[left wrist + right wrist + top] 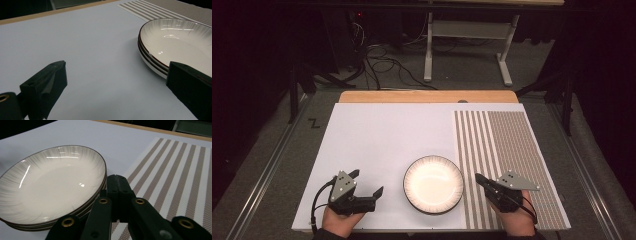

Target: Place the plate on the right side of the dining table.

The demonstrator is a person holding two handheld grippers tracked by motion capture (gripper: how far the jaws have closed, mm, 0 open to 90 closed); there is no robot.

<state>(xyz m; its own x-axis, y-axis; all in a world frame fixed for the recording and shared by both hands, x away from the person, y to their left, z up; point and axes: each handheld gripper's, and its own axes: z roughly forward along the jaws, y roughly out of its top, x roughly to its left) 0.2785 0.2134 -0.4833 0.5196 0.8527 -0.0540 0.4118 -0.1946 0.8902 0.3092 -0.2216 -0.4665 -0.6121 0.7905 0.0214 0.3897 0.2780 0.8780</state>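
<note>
White table (377, 135) | plates (433, 183) between tongs | left tongs (368, 184) spread | right tongs (479, 178) pressed together

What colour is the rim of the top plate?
Dark brown, a thin line on the plate; clearest in the right gripper view.

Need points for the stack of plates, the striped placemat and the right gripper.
stack of plates (433, 183): high view, on the white inner well of the top plate.
striped placemat (517, 145): high view, on the finely woven part right of the stripes.
right gripper (119, 185): right gripper view, where its shut fingers meet at the tips.
</note>
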